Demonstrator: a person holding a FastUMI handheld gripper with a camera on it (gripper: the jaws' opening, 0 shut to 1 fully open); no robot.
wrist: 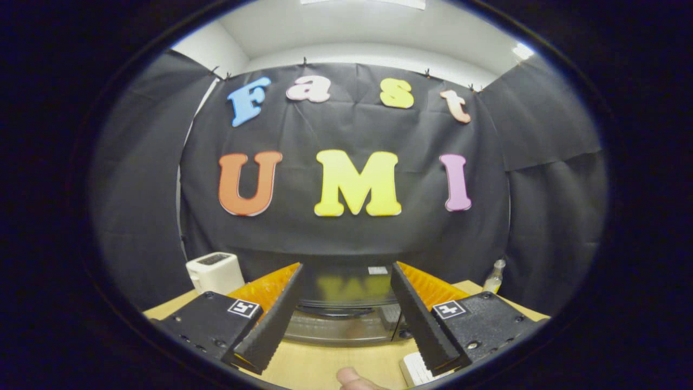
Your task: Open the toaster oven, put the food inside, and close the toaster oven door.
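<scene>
1. Far left, on the wooden table, stands a small white appliance with a dark slot on top. It sits against the black cloth wall, just beyond the gripper's left finger and well left of the oven.

2. The gripper looks forward over the table. Its two fingers are spread wide apart and hold nothing. Each finger narrows toward its far tip, and each base block carries a small square marker.

3. The oven stands at the middle of the table, straight ahead, seen in the gap between the two fingers. It touches neither finger. Its top is dark and glossy and mirrors the wall behind it. A dark curved handle runs across its near face, above a glass door that looks closed. A small pale sticker sits near the far right of its top.

4. Nearest the camera, below the oven and between the finger bases, a rounded, skin-toned tip pokes up; it may be a fingertip, but I cannot tell for sure.

5. Just right of that, a white object with a fine grid pattern lies on the table, partly hidden under the right finger's base.

6. Far right, a small pale bottle stands by the cloth wall, beyond the right finger and apart from the oven.
</scene>
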